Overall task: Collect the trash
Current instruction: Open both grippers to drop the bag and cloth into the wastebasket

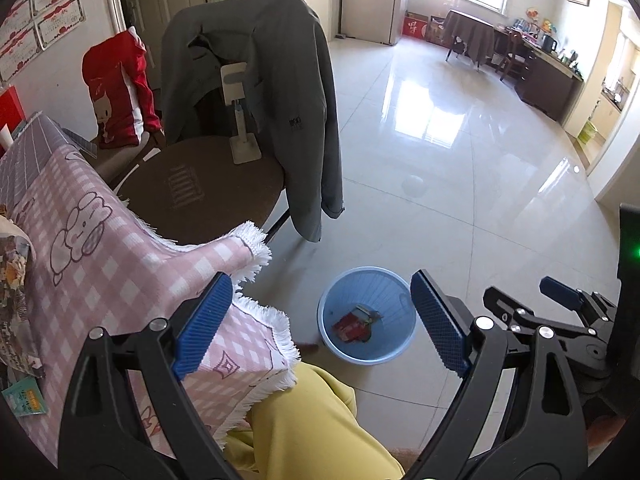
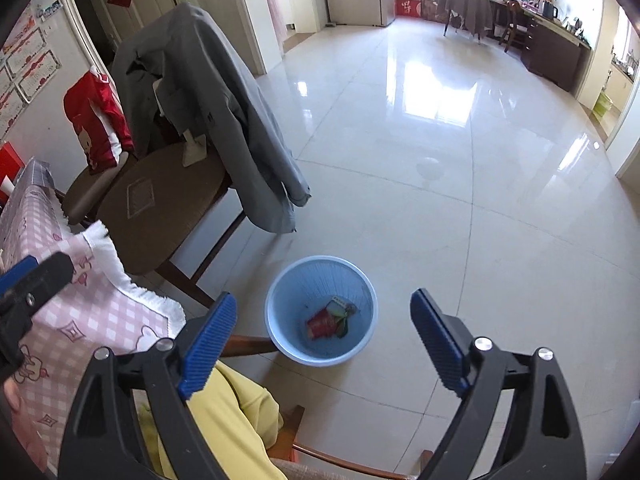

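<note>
A light-blue waste bin (image 1: pixel 384 288) (image 2: pixel 316 276) stands on the tiled floor beside the table. Inside it lie a red wrapper (image 1: pixel 350 326) (image 2: pixel 320 324) and a few other scraps. My left gripper (image 1: pixel 320 322) is open above the table's corner and the bin, with nothing between its blue pads (image 1: pixel 204 324). My right gripper (image 2: pixel 323 344) hangs open over the bin, also with nothing in it; in the left wrist view it (image 1: pixel 528 298) shows at the right edge. One finger of the left gripper (image 2: pixel 44 276) pokes in at the left of the right wrist view.
A table with a pink checked cloth (image 1: pixel 100 240) (image 2: pixel 80 312) fills the left, with a green packet (image 1: pixel 24 400) on it. A chair draped with a grey jacket (image 1: pixel 260 80) (image 2: pixel 200 100) stands behind the bin. A person's yellow-clad leg (image 1: pixel 312 420) is below.
</note>
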The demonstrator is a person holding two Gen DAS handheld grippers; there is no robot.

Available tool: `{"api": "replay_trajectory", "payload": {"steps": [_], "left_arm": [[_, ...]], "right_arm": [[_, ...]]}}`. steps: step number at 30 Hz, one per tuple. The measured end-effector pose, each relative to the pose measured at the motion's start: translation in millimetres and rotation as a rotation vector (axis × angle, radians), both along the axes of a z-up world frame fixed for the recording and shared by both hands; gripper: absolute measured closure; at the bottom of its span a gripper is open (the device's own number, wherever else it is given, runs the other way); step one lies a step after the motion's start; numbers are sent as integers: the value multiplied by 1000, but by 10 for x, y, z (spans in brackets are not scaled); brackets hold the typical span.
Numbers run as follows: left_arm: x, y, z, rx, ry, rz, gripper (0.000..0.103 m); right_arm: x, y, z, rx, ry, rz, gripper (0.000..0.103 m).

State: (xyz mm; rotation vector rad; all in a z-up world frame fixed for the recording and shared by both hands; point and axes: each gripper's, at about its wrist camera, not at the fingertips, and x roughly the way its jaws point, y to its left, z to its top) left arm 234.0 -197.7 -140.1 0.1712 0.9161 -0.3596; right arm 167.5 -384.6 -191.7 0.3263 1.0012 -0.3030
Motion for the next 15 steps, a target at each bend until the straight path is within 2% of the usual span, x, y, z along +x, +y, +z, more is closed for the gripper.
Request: {"api": "replay_trajectory", "payload": {"steps": [7, 15], "left_arm": [[-112, 34, 52, -11, -14, -5, 14], [-263, 180, 204, -30, -50, -5, 14]], "right_arm": [[-171, 52, 61, -14, 7, -10, 16], [-412, 205, 345, -30, -51, -3, 16]]}}
